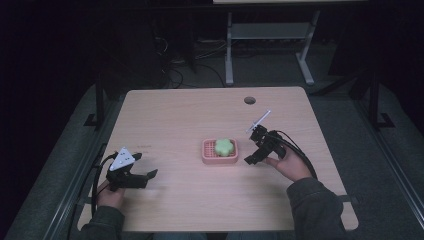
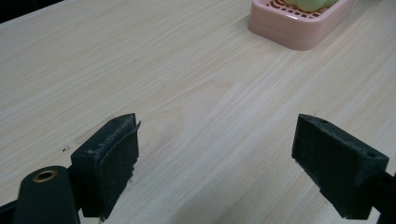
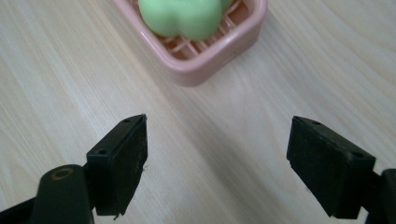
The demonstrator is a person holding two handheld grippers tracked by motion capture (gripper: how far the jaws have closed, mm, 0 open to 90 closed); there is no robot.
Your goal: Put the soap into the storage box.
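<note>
Both tongs, right [image 1: 253, 150] and left [image 1: 145, 175], are hovering spread and empty while the green flower-shaped soap [image 3: 181, 16], probably light, firm and slippery, best pinched across its lobes, is lying in the pink slatted plastic dish [image 1: 206, 155] mid-counter [image 1: 175, 115].

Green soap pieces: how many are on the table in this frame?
1. The green soap lies in the pink dish near the table's middle, just left of the right gripper. Both grippers are open and empty. Nothing seems to hide another.
</note>
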